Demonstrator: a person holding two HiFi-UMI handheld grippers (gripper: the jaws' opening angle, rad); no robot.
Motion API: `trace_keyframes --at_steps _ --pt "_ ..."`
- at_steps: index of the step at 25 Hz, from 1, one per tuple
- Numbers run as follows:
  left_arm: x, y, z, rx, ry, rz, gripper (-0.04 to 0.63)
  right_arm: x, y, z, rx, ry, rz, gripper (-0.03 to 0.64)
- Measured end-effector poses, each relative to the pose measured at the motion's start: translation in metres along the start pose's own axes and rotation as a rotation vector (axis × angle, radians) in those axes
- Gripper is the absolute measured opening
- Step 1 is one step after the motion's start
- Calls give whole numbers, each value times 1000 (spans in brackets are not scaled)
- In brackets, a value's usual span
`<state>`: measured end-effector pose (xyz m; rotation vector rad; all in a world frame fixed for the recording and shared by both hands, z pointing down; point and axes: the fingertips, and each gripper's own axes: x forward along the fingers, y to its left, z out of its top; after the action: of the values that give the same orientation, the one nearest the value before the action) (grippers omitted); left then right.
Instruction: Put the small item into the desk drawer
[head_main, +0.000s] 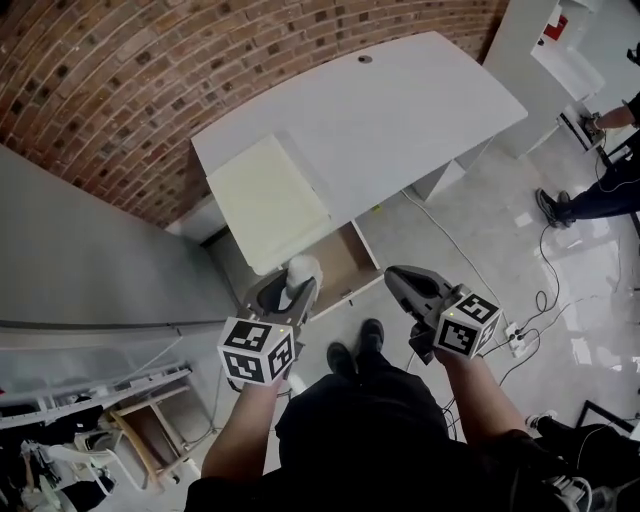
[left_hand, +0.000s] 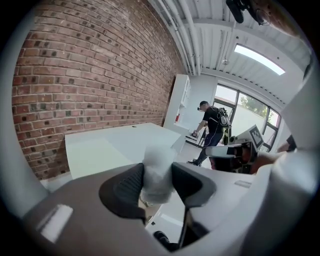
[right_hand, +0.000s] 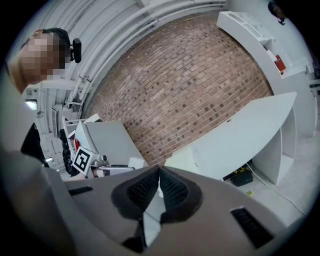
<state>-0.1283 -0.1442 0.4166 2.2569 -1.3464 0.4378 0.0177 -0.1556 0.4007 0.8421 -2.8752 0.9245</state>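
Jaws of left gripper tight on small item by open drawer; right gripper jaws together, empty, alongside.

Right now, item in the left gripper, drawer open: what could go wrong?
1. In the head view the item in the left gripper looks to hang at the drawer's left side; released here, it may miss.
2. The desk overhangs the drawer's back, so going in deep may bump it.

Office-type workspace: brick wall, white desk, floor cables, big windows.
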Motion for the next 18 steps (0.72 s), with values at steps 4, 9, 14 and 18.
trace_keyframes --at_steps 4,9,14,18 --pt "-1 11 -10 -25 -12 -14 183 6 6 -5 -12 17 -30 12" --pt "6 20 -43 -10 41 -33 183 8 6 -16 -38 23 -59 12" --pt "17 23 -71 -67 97 -22 183 16 -9 -35 9 51 -50 12" --pt "36 23 -88 -84 136 -20 183 28 -26 -43 13 65 -38 12"
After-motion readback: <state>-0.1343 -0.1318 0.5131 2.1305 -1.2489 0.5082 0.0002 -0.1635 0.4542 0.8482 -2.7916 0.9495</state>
